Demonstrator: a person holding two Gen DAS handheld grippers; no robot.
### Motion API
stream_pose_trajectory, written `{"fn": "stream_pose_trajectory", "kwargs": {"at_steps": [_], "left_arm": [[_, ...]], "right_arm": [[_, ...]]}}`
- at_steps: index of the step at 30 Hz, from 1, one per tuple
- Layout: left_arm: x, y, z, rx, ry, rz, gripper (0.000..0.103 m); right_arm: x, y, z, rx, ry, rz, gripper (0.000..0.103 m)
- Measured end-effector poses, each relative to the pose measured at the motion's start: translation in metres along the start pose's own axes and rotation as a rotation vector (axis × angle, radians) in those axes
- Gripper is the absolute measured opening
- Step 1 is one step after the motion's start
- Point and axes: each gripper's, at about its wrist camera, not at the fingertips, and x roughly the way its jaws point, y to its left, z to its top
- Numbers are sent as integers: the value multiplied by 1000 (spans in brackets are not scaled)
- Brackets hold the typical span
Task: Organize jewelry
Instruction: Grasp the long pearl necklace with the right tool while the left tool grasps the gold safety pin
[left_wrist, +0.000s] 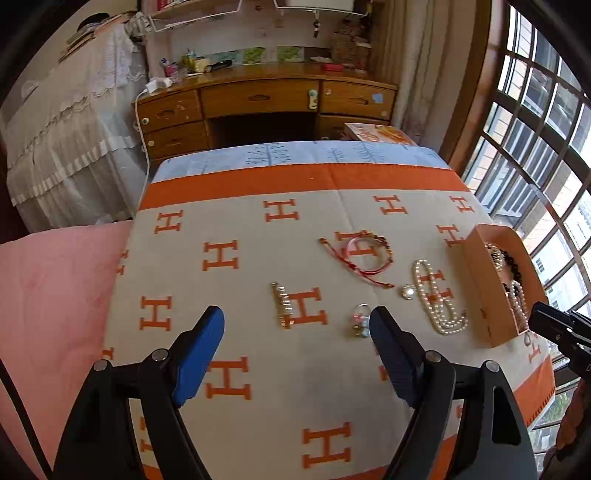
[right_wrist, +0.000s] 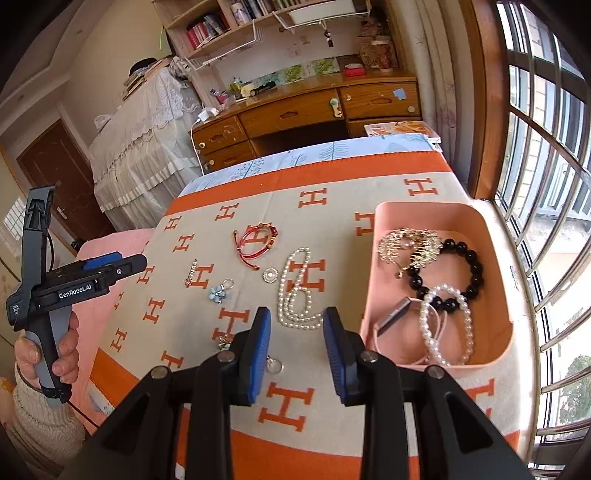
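You are keeping the pink box (right_wrist: 439, 216) at the window edge of the blanket-covered bed (right_wrist: 332, 435), and everything below is placed against that box. Inside it are already lying a gold hair comb (right_wrist: 410, 245), a black bead bracelet (right_wrist: 467, 269) and a white pearl bracelet (right_wrist: 447, 325), so it is serving as the collecting place.

You are holding the right hand-held gripper (right_wrist: 297, 321) just beside the box's near left corner, its blue pads apart with nothing between them, and it is pointing at the pearl necklace (right_wrist: 297, 291), which is lying just left of the box. That looks like your next pick, being the nearest loose piece.

Farther left of the box are lying a small round pendant (right_wrist: 270, 275), a red cord bracelet (right_wrist: 256, 240), a blue flower charm (right_wrist: 218, 292) and a gold hair clip (right_wrist: 191, 275). You are holding the left hand-held gripper (left_wrist: 297, 325) well left of the box, its pads spread wide and empty, above that clip.

The right gripper's fingers are covering part of a ring-shaped piece (right_wrist: 275, 365) and another small trinket (right_wrist: 223, 341); what they are is hard to tell. The grey object in the box's near corner is also unclear.
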Motion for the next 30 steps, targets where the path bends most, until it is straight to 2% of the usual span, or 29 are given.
{"fn": "stream_pose_trajectory", "kwargs": {"at_steps": [4, 8, 11, 16, 20, 25, 27, 30], "left_arm": [[4, 26, 0, -19, 18, 38, 79], [20, 38, 0, -35, 62, 41, 79], [40, 47, 1, -67, 121, 16, 79], [76, 54, 6, -148, 229, -43, 79], [93, 46, 12, -146, 260, -56, 78], [112, 33, 18, -128, 289, -34, 78], [119, 30, 20, -122, 299, -20, 78], [128, 24, 23, -112, 317, 11, 78]], "right_arm": [[29, 16, 19, -14, 95, 32, 30], [67, 21, 34, 1, 213, 20, 30], [96, 20, 40, 7, 300, -2, 30], [126, 17, 45, 6, 381, -86, 31], [134, 17, 46, -21, 405, -144, 32], [147, 24, 46, -62, 442, -153, 36], [153, 32, 47, -115, 439, -173, 44], [158, 42, 44, -214, 415, -197, 47]]}}
